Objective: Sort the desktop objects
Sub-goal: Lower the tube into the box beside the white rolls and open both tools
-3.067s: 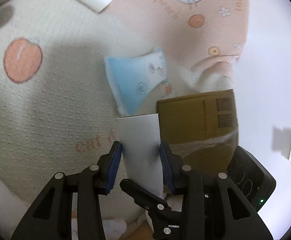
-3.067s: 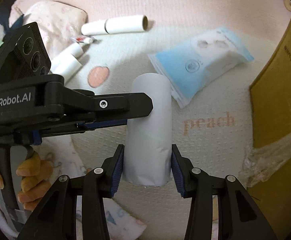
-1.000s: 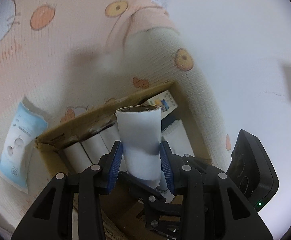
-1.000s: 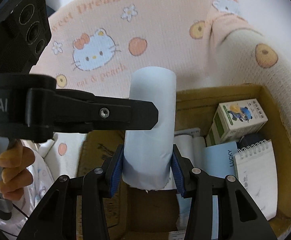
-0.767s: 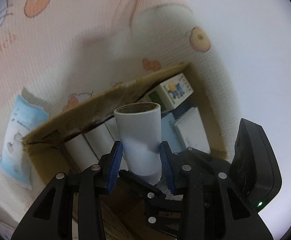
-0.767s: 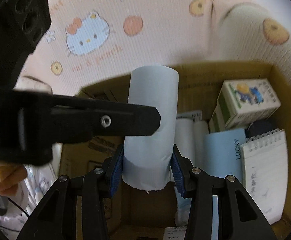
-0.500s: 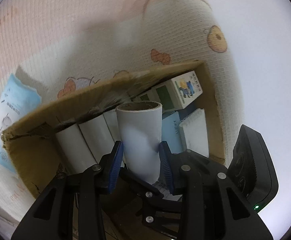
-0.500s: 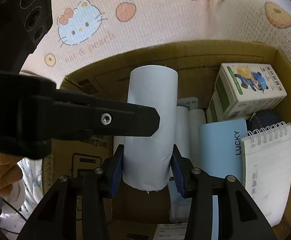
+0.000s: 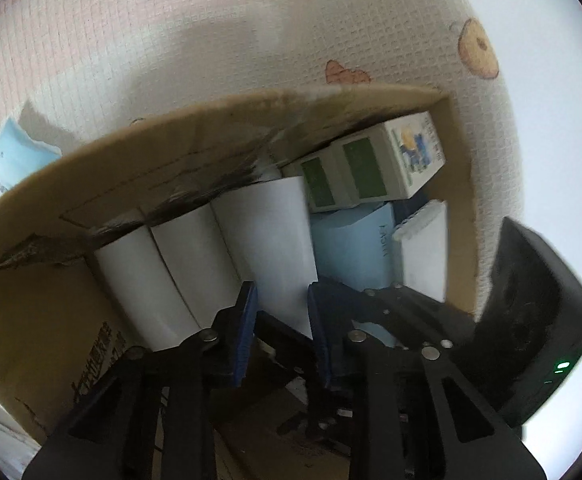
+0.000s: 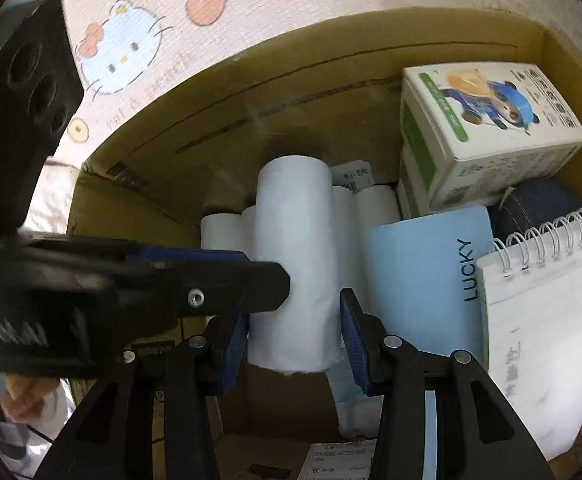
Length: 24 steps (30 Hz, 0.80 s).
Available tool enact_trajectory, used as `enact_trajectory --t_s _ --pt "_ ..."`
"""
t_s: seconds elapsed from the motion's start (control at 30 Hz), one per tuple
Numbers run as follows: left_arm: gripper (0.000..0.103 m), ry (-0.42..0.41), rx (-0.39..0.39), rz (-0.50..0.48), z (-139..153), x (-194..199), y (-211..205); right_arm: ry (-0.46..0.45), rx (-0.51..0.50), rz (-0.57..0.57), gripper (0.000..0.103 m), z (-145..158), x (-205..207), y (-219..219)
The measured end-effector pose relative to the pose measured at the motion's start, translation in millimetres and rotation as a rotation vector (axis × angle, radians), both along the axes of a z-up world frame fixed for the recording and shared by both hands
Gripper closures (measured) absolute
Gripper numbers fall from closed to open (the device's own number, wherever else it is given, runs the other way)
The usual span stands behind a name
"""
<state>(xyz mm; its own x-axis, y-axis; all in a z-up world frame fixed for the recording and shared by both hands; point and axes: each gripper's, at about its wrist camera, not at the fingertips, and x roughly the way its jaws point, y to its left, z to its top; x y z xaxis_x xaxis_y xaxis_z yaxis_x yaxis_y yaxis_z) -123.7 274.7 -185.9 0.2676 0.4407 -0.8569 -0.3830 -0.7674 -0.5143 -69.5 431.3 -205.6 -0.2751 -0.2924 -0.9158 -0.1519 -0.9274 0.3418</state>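
Box [image 10: 331,64] was matt brown cardboard; rolls [image 9: 195,264] smooth white paper; blanket [image 9: 171,60] waffle-textured cloth; carton [image 10: 487,128] slightly glossy printed card; pads [image 10: 353,344] ribbed blue rubber.

Bare cardboard box [image 10: 163,184] floor left of white rolls [image 10: 219,232]; right side crowded.

A soft waffle-textured blanket [image 10: 219,36] in pale pink and cream fills the background, printed with a cartoon cat face [image 10: 125,46], peaches and pink lettering. To its right a bare white surface [image 9: 551,128] lies brightly lit
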Motion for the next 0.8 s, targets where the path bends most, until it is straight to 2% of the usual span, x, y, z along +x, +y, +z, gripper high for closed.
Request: enact_trajectory --t_s 0.17,0.37,0.53,0.8 --pt "0.074 0.032 -0.017 -0.024 -1 4 1 0.017 0.013 0.015 0.061 3 1 -3" --pt "0.075 0.027 -0.047 0.014 -1 2 -5 0.038 0.046 0.035 0.061 7 3 -7" --pt "0.076 0.057 -0.071 -0.003 1 7 -9 0.105 0.103 0.119 0.062 17 8 -22" --pt "0.076 0.051 -0.07 0.001 0 8 -10 0.049 0.134 0.132 0.062 11 6 -28"
